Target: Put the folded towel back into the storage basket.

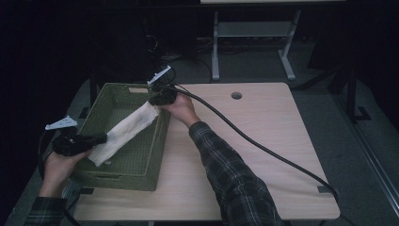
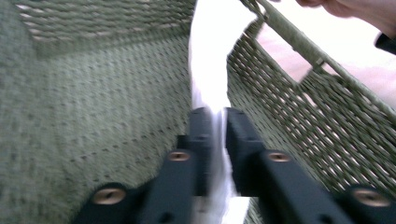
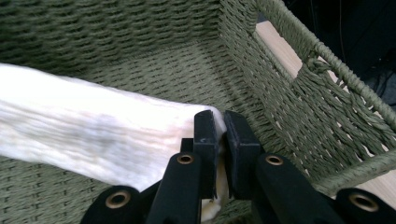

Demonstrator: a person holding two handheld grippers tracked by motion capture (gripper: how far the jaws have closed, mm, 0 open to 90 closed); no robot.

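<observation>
At the left of the high view, on a pale wooden tabletop (image 1: 263, 141), we see a green woven basket (image 1: 141, 176). A white folded cloth (image 1: 123, 133) stretches diagonally above its floor, held at both ends. Our right claw (image 1: 157, 100), at the basket's upper right, is clamped on one end. Our left claw (image 1: 104, 138), at the lower left, has the other end between its jaws, which look slightly parted in the blurred left claw view. We judge that if one end drops first, the cloth may swing, unfold, or drape over the basket's rim.
</observation>
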